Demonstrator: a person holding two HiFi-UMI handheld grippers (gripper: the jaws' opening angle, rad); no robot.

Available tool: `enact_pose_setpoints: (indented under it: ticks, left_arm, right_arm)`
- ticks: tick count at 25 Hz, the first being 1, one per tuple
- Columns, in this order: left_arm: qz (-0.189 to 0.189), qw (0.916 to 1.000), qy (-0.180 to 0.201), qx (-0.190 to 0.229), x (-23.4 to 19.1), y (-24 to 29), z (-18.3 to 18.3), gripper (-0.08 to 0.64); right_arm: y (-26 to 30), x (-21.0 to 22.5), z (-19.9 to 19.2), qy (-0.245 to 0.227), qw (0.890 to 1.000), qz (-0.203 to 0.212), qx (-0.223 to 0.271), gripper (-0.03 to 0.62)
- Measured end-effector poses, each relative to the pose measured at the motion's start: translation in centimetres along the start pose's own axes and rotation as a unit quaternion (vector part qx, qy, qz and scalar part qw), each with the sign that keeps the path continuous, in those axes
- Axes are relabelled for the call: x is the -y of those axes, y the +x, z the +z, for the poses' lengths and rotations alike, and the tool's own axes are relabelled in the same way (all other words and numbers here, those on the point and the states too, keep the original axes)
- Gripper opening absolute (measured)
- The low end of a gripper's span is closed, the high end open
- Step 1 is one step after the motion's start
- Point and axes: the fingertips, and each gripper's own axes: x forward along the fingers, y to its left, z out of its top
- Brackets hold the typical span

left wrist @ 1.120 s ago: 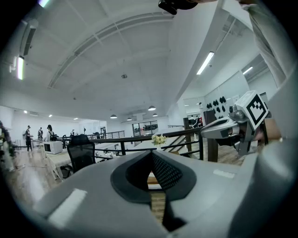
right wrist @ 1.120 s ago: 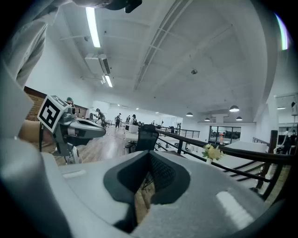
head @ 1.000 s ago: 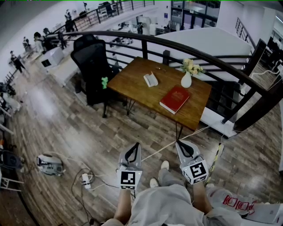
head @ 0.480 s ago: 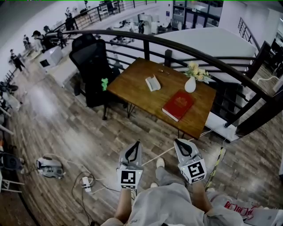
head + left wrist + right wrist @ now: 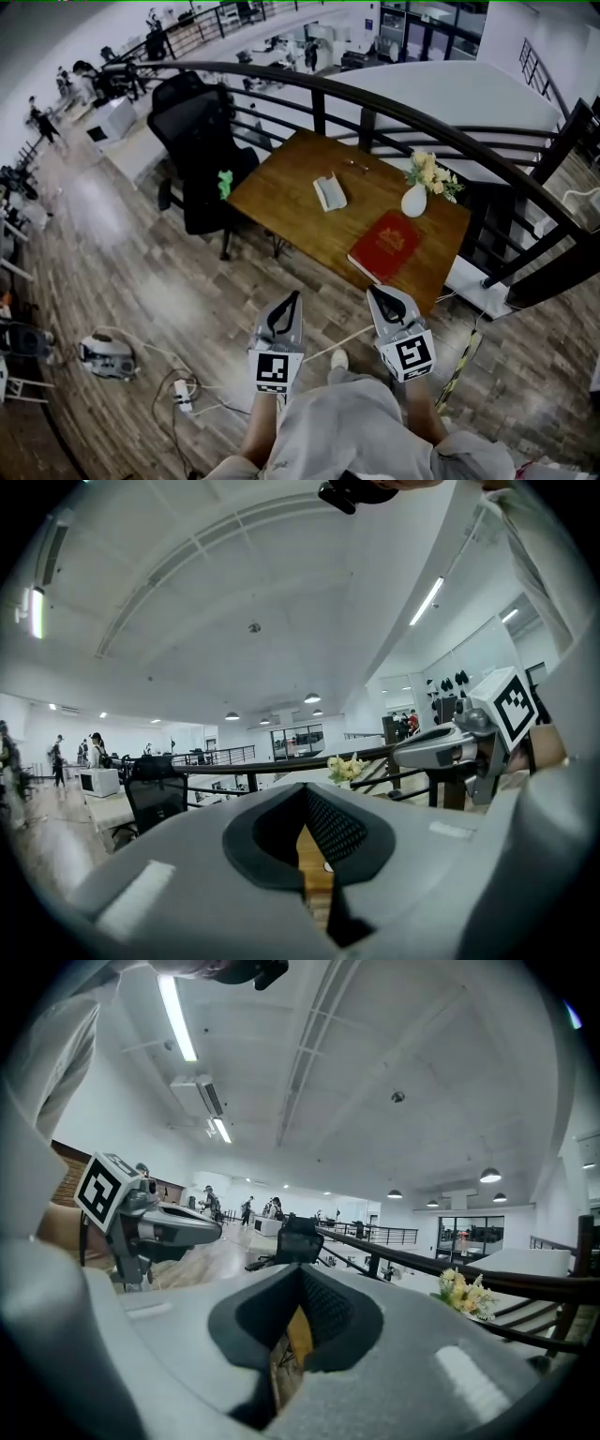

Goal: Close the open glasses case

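Observation:
The open glasses case (image 5: pixel 329 191), white and small, lies on the wooden table (image 5: pixel 281 192) well ahead of me in the head view. My left gripper (image 5: pixel 292 298) and right gripper (image 5: pixel 374 292) are held side by side close to my body, over the floor and short of the table's near edge. Both are shut with nothing in them. In the left gripper view the left gripper (image 5: pixel 305 797) shows only a thin slit between its jaws, and the right gripper view shows the same on the right gripper (image 5: pixel 298 1279). Neither gripper is near the case.
A red book (image 5: pixel 385 246) and a white vase (image 5: pixel 413 200) with flowers share the table. A black office chair (image 5: pixel 197 141) stands at its left end, and a dark curved railing (image 5: pixel 394 112) runs behind it. Cables and a power strip (image 5: pixel 183 389) lie on the floor at left.
The table, case and book sit lower and further right in the head view as I come nearer. Both grippers stay shut and have risen slightly.

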Motion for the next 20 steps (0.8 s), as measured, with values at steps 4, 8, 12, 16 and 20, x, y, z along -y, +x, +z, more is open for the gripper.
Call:
enact_pose_setpoints:
  ticks: [4,8,12,16,20]
  left_arm:
    - [0.006,1.0000,0.003,-0.003,-0.8,3.7,0.3,0.020]
    - [0.009,0.9999,0.000,0.005,-1.4,6.6,1.1,0.020]
    - [0.015,0.9998,-0.007,-0.011,-2.2,8.5,0.2,0.020]
    - [0.019,0.9997,-0.012,-0.004,-3.1,10.3,0.4,0.020]
    - [0.014,0.9998,-0.009,-0.009,-4.1,12.5,-0.4,0.020]
  right_arm:
    - [2.7,2.9,0.0,0.001,1.000,0.009,0.001,0.003]
    - [4.9,5.3,-0.3,0.003,1.000,0.015,-0.004,0.003]
    - [6.8,6.4,-0.4,0.005,1.000,0.024,-0.008,0.003]
    - [8.6,7.2,-0.5,0.004,0.999,0.032,-0.007,0.003]
    - [10.7,8.1,-1.0,0.007,0.999,0.032,-0.010,0.003]
